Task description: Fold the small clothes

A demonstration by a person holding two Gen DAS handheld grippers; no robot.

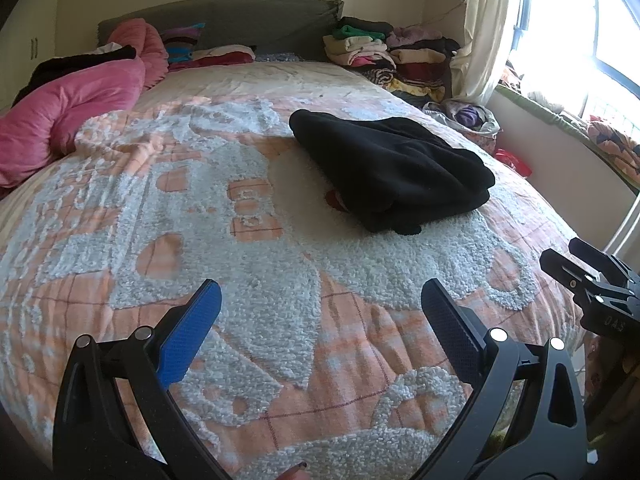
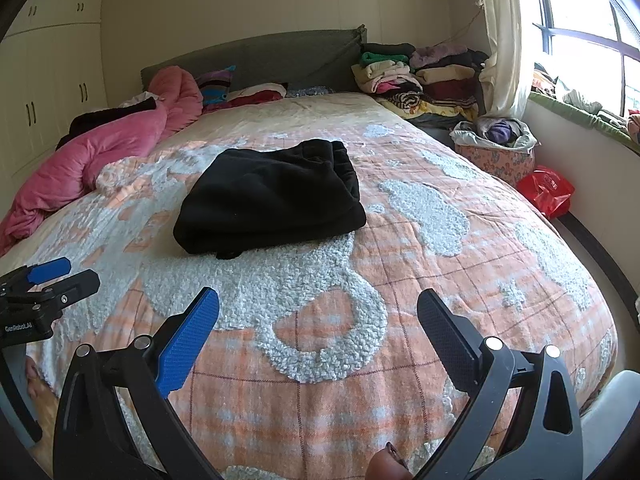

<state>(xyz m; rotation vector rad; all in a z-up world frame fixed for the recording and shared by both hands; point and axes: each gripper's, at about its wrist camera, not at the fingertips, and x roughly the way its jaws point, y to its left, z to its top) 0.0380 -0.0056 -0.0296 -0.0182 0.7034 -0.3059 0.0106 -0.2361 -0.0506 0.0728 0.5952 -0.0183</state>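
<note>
left gripper [image 1: 320, 296]: held low over the near end of the bed, pointing at the far end. its two fingers stand wide apart with nothing between them, one with a blue pad [image 1: 188, 336] and one with a dark pad [image 1: 452, 332].
right gripper [image 2: 318, 304]: held low over the near end too, beside the left one. its fingers are also spread wide and hold nothing.
black garment [image 2: 272, 196]: a soft, fuzzy black piece of clothing, folded into a thick bundle. it lies in the middle of the bed, well beyond both grippers, and neither one touches it.
bedspread [image 2: 400, 280]: orange checks with bumpy grey-white shapes; the garment rests on it.
pink quilt [image 1: 68, 120]: bunched up on the far left side of the bed.
clothes pile [image 2: 420, 76]: many folded things stacked at the far right, by the headboard [image 2: 260, 60].
red bag [image 2: 546, 190]: on the floor at the right of the bed.
</note>
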